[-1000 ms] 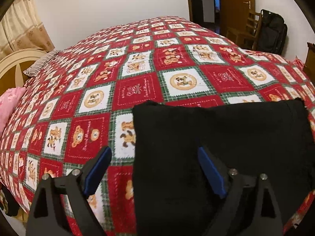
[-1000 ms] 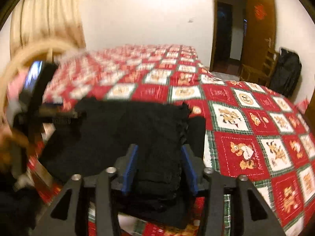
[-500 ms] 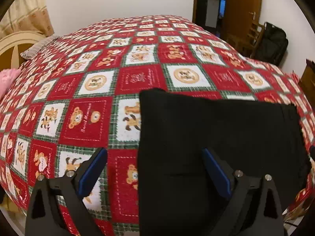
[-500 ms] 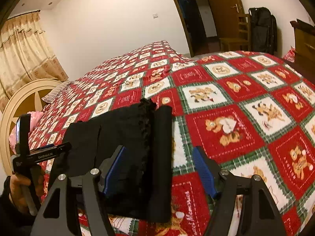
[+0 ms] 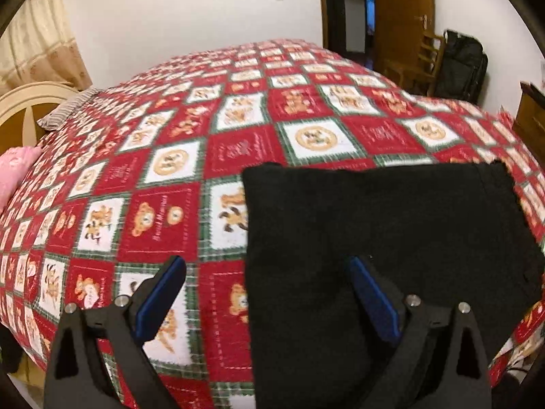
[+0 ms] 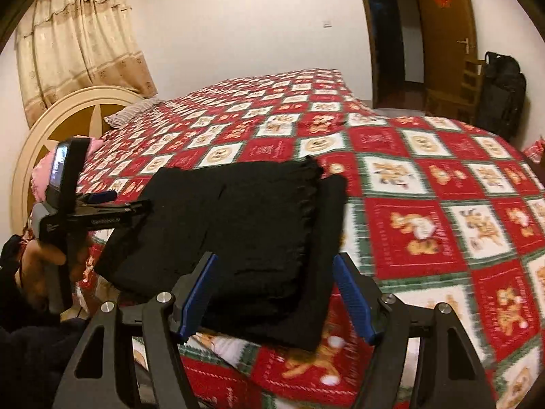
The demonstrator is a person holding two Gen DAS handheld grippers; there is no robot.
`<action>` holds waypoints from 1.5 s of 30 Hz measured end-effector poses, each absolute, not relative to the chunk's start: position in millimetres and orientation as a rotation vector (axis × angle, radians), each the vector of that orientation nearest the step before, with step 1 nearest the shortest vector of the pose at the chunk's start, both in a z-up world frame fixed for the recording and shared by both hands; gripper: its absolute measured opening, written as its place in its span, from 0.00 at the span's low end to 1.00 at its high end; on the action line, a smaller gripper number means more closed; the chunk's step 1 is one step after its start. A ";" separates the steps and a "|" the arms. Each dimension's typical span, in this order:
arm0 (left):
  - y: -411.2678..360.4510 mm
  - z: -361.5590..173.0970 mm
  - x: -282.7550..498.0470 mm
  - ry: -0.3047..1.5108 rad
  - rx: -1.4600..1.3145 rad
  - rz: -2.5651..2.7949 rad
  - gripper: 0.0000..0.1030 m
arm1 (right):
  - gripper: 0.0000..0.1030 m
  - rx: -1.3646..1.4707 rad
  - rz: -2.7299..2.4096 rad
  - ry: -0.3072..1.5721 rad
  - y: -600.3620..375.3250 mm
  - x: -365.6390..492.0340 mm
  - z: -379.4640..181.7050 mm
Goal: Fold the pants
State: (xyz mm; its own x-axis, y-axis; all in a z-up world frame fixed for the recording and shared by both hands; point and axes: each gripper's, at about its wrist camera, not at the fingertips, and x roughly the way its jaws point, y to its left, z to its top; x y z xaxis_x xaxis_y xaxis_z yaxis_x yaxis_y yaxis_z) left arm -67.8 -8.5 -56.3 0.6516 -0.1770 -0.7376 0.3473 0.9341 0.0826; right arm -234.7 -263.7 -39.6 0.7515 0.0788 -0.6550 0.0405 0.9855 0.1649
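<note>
Left gripper (image 5: 267,293): spread wide, straddling the pants' (image 5: 385,238) left edge, not pinching.
Right gripper (image 6: 276,294): jaws just opened, spread over the pants' near right end.
Pants: folded flat on the bedspread (image 5: 238,150).

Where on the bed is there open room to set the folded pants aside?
The quilt lies bare beyond the pants, from the pillows across to the door side. The near edge is crowded: the pants and both tongs.
</note>
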 end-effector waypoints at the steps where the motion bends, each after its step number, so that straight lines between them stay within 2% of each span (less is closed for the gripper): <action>1: -4.0 -53.4 -67.9 0.806 0.203 -0.305 0.96 | 0.66 0.161 0.029 0.729 -259.5 -228.5 -43.7; 2: -0.5 -51.5 -67.4 0.807 0.188 -0.307 0.96 | 0.57 0.145 0.038 0.735 -255.6 -223.0 -47.0; 4: 3.3 -51.2 -65.6 0.813 0.179 -0.293 0.96 | 0.47 0.080 0.023 0.804 -245.5 -207.4 -58.7; 6: 5.8 -53.5 -62.9 0.827 0.174 -0.279 0.96 | 0.44 0.072 0.017 0.854 -241.2 -198.9 -67.4; 8: 5.8 -56.5 -62.1 0.834 0.169 -0.279 0.96 | 0.33 0.038 0.016 0.860 -236.2 -200.7 -66.2; 10: 4.1 -59.1 -61.4 0.840 0.174 -0.276 0.96 | 0.30 0.003 0.030 0.869 -231.2 -206.9 -63.9; 16: 3.9 -59.7 -63.5 0.830 0.199 -0.266 0.96 | 0.28 -0.032 -0.026 0.894 -231.1 -223.4 -62.8; 21: 13.1 -70.5 -55.8 0.860 0.167 -0.250 0.96 | 0.29 0.061 -0.045 0.902 -245.2 -223.5 -70.2; 23: 13.8 -78.1 -52.2 0.875 0.153 -0.247 0.97 | 0.35 0.070 -0.023 0.898 -247.3 -222.3 -67.5; 26: 16.9 -81.6 -51.1 0.872 0.133 -0.247 0.98 | 0.40 0.099 -0.002 0.865 -252.2 -226.3 -48.5; 30: 20.1 -72.5 -54.0 0.864 0.121 -0.238 0.98 | 0.41 0.006 0.039 0.684 -230.3 -214.9 -1.2; 32: 17.5 -64.5 -60.6 0.827 0.136 -0.243 0.98 | 0.40 -0.073 0.106 0.671 -206.2 -192.7 7.6; 33: 14.8 -62.5 -63.0 0.813 0.152 -0.244 0.98 | 0.38 -0.098 0.162 0.672 -190.4 -174.9 9.8; 35: 9.5 -65.0 -64.0 0.811 0.183 -0.236 0.98 | 0.20 -0.086 0.242 0.708 -172.4 -142.8 5.6; 41: 1.0 -80.5 -65.9 0.831 0.205 -0.234 0.98 | 0.20 0.001 0.373 0.894 -136.8 -52.7 -49.3; 42: 0.7 -80.9 -65.6 0.826 0.213 -0.239 0.98 | 0.18 0.018 0.372 0.931 -138.1 -41.8 -63.3; 44: 1.9 -81.6 -64.3 0.838 0.207 -0.241 0.99 | 0.00 0.029 0.348 0.935 -148.1 -28.2 -81.9; 45: 4.6 -82.2 -63.3 0.851 0.191 -0.249 0.99 | 0.00 0.093 0.342 0.932 -160.4 -23.8 -84.4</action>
